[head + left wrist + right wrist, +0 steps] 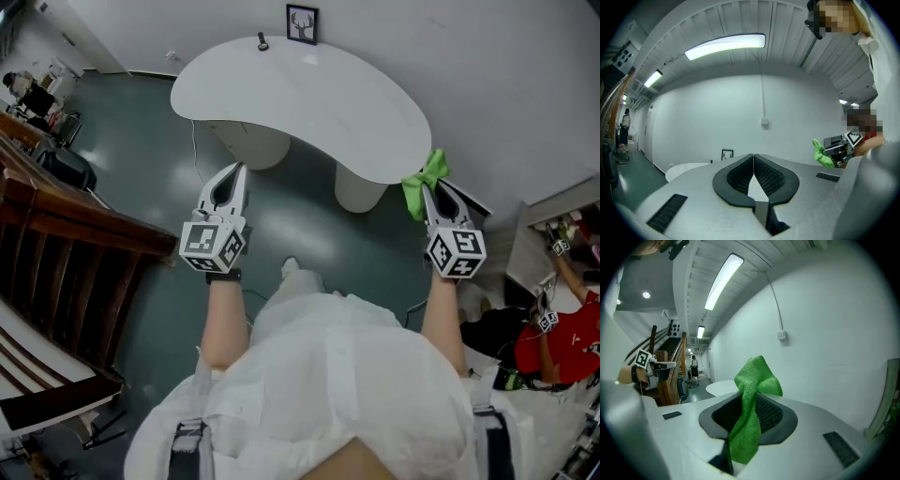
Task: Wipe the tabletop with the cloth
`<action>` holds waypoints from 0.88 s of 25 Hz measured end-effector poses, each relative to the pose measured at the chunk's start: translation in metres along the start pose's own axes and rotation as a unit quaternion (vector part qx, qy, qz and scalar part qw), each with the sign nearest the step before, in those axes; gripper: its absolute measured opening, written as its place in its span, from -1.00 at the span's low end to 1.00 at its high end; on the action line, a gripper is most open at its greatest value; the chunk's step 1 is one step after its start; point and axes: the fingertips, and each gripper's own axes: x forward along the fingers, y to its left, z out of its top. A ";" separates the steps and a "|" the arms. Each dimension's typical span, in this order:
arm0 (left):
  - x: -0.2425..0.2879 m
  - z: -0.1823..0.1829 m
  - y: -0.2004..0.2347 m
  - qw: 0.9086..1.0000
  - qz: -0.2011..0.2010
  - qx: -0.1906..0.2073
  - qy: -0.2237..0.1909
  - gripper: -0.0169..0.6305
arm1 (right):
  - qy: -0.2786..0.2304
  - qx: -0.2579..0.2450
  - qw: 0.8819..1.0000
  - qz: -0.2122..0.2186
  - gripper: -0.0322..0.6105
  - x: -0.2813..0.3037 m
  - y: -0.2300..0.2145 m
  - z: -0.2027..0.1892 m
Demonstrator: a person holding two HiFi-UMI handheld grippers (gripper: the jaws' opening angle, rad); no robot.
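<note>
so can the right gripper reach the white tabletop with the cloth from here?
Probably yes: the right gripper, shut on the green cloth, hangs by the near edge of the tabletop, nothing between.

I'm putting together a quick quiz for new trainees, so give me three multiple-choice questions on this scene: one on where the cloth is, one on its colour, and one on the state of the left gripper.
1. Where is the cloth?
A. lying on the floor
B. pinched in the right gripper
C. hung on the stair rail

2. What colour is the cloth?
A. green
B. blue
C. white

3. How do the jaws of the left gripper stand?
A. wide apart
B. shut on a sponge
C. shut with nothing between them

Answers: B, the right gripper view shows the cloth clamped between its jaws; A, it is bright green in every view; C, the left gripper view shows the jaw tips meeting and nothing held.
</note>
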 end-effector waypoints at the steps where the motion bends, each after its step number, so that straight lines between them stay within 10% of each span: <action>1: 0.002 -0.004 0.004 1.000 0.001 -0.002 0.003 -0.90 | 0.005 0.001 1.000 0.003 -0.61 0.005 0.003 -0.003; 22: 0.136 -0.050 0.171 0.999 -0.033 -0.023 0.022 -0.90 | 0.131 -0.020 0.986 0.099 -0.61 0.296 0.118 -0.022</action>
